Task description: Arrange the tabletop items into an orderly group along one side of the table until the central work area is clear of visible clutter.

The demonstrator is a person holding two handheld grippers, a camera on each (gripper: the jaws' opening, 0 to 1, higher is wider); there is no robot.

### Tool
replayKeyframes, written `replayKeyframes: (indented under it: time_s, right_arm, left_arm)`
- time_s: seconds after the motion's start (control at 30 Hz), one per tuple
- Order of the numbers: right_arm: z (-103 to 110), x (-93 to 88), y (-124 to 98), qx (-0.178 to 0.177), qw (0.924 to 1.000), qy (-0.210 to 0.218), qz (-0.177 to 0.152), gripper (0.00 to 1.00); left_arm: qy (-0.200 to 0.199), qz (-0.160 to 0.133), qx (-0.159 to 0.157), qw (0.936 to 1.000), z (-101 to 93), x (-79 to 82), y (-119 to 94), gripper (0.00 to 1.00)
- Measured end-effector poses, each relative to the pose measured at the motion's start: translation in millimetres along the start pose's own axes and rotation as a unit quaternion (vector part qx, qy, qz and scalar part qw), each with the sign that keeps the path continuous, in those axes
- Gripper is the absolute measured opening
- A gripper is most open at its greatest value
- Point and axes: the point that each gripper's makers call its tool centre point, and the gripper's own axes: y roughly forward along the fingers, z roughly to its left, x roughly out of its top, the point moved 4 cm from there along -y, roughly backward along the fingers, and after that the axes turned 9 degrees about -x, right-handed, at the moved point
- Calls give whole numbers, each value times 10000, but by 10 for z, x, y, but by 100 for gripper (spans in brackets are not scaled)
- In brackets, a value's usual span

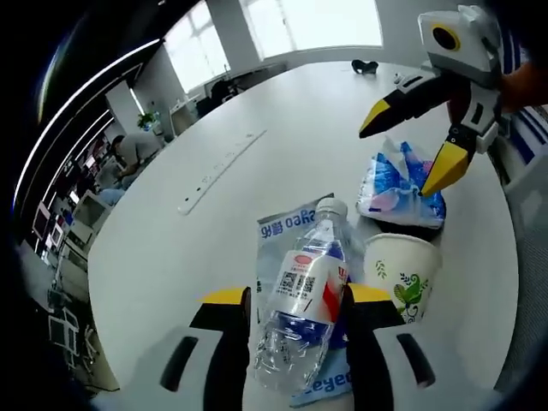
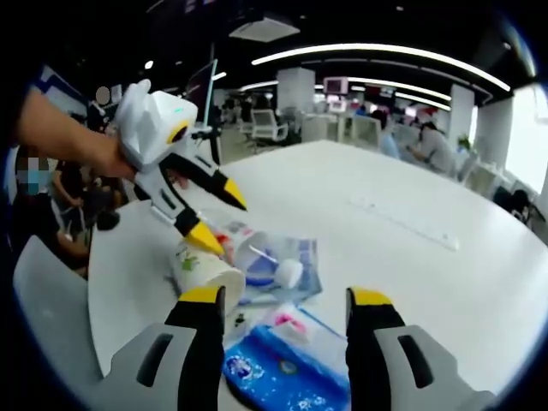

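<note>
A clear water bottle (image 1: 304, 295) with a red, white and blue label lies on a blue-and-white packet (image 1: 287, 224) on the white table (image 1: 257, 128). My left gripper (image 1: 296, 294) hangs open over the bottle, which shows between its jaws. Beside it stand a paper cup (image 1: 402, 267) with green leaf print and a blue tissue pack (image 1: 398, 187). My right gripper (image 1: 411, 144) hovers open above that pack. In the right gripper view the open right gripper (image 2: 285, 296) is over the tissue pack (image 2: 278, 375). The left gripper (image 2: 218, 216) stands open above the cup (image 2: 205, 272) and bottle (image 2: 261, 257).
A long white power strip (image 1: 218, 171) lies toward the table's middle, also in the right gripper view as the power strip (image 2: 411, 224). A small dark object (image 1: 364, 66) sits at the far edge. A grey chair back (image 2: 43, 317) stands by the table. People sit at desks beyond.
</note>
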Motion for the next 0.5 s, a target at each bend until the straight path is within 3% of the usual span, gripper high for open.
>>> replayKeyframes:
  time_s: [0.5]
  right_arm:
    - [-53,-23,26,-41,10000,21,46,53]
  left_arm:
    - [455,347,-511,9970,-24,21,224,38]
